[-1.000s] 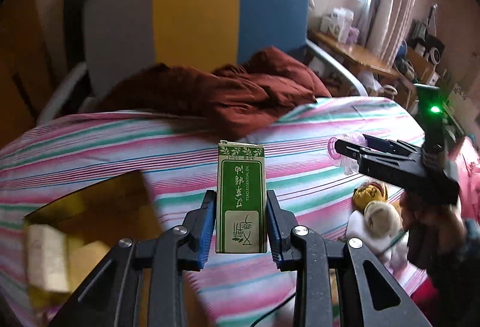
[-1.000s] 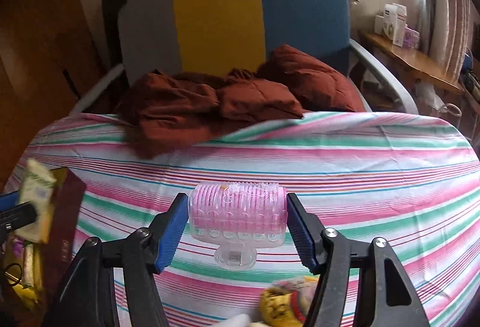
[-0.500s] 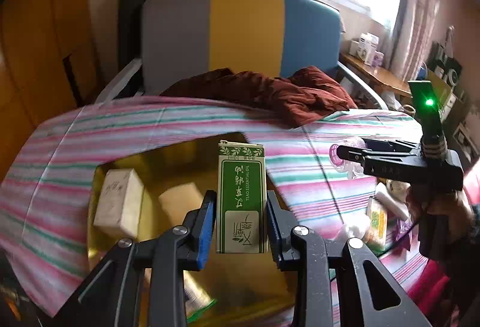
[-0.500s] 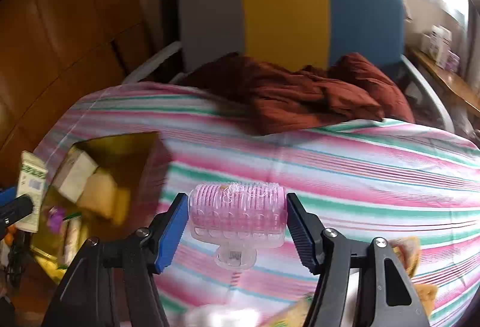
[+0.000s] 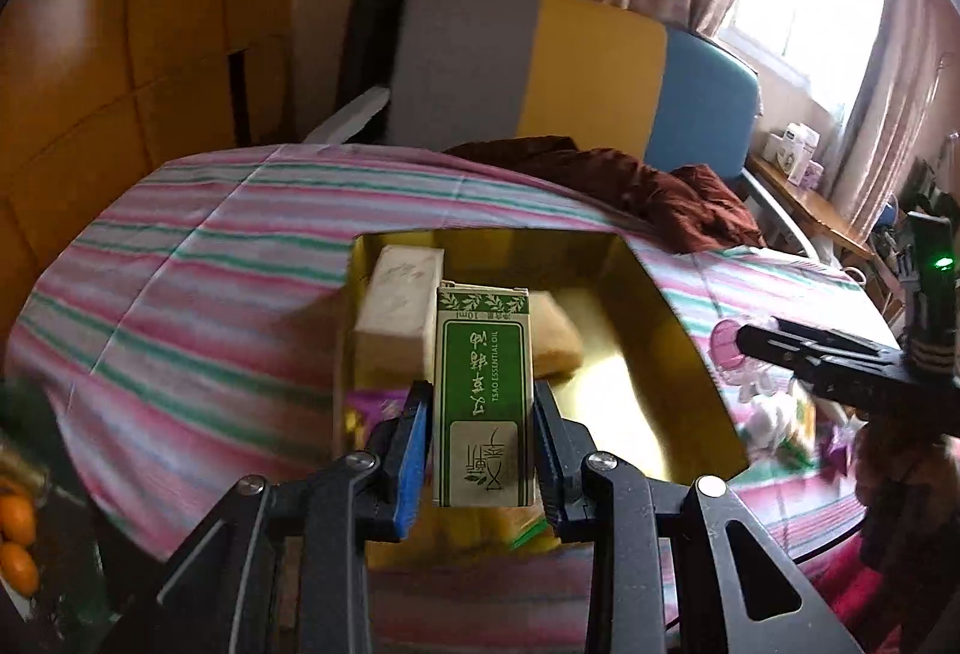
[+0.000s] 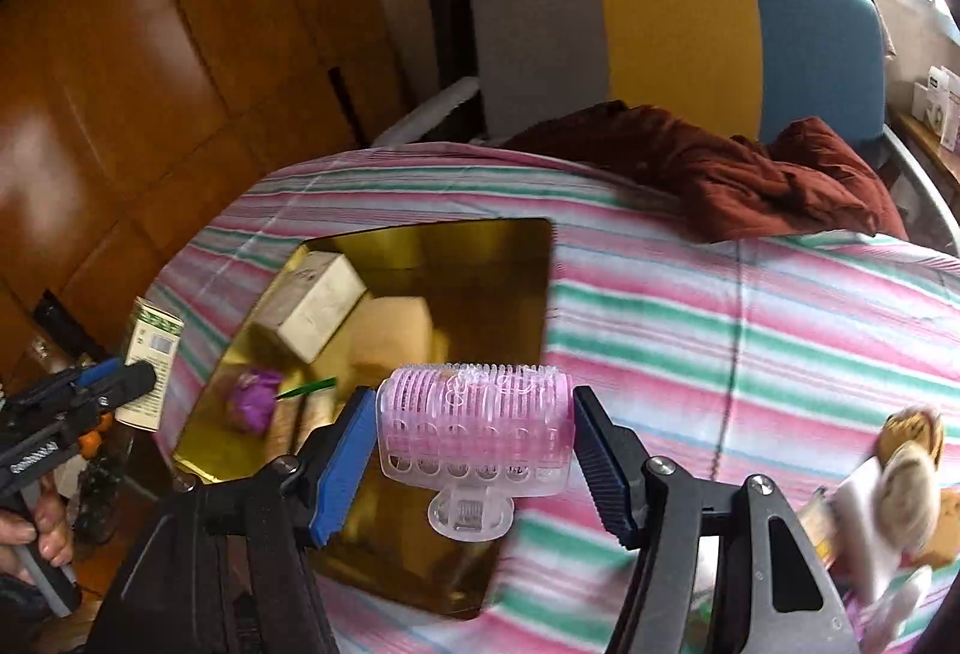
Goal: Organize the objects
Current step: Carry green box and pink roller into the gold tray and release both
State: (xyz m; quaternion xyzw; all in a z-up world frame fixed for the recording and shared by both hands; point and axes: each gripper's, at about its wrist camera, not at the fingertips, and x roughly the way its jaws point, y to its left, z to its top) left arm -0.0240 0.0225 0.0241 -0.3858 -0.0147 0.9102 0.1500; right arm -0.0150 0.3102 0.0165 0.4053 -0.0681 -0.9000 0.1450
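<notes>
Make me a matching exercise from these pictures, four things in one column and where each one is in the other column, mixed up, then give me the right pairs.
Things
1. green carton
2. pink hair roller
3. cream box
4. brown cloth

Places
A. lying inside the gold box
B. held in the left claw
C. heaped at the far edge of the striped cover
D. held in the right claw

Pairs: 1-B, 2-D, 3-A, 4-C

Green-and-white carton (image 5: 483,402) — upright, clamped above gold box (image 5: 690,348). Pink ribbed hair roller (image 6: 474,429) — horizontal, clamped endwise.
</notes>
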